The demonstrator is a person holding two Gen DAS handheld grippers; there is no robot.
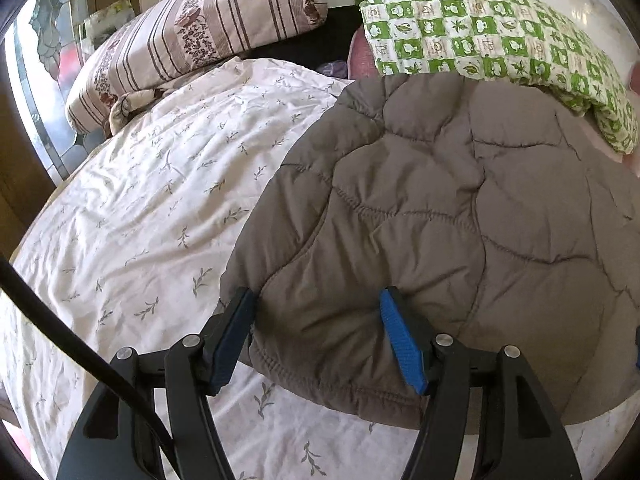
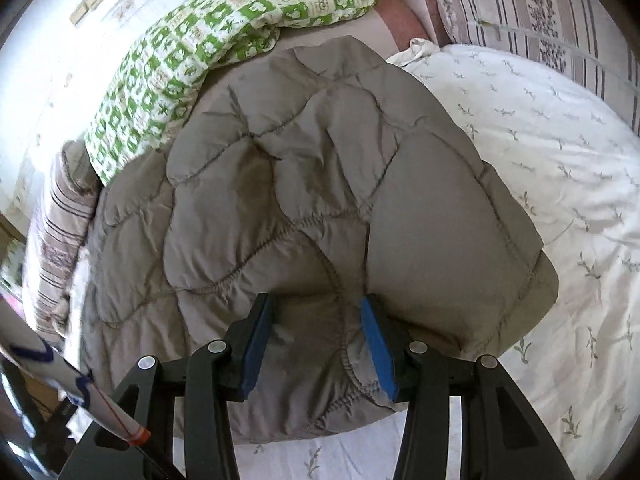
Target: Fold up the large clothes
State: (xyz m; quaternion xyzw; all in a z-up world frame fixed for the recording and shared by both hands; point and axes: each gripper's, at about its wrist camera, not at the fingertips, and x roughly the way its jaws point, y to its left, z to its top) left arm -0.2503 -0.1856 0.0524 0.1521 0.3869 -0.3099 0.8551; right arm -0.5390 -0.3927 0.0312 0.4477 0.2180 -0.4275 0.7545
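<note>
Left wrist view: striped pillow (image 1: 192,36) at upper left; leaf-print sheet (image 1: 152,208) covers the bed at centre left. Quilted grey-brown jacket (image 1: 432,232) lies on the sheet, centre to right. Left tongs (image 1: 320,340) at bottom centre are clamped on the jacket's near hem. Green checked quilt (image 1: 488,28) at upper right. Right wrist view: right tongs (image 2: 316,344), bottom centre, are likewise clamped on the bunched hem.

Grey-brown quilted jacket (image 1: 440,208); white leaf-sprigged sheet (image 1: 160,208); green-and-white checked quilt (image 1: 480,20); brown-striped pillow (image 1: 192,32).
</note>
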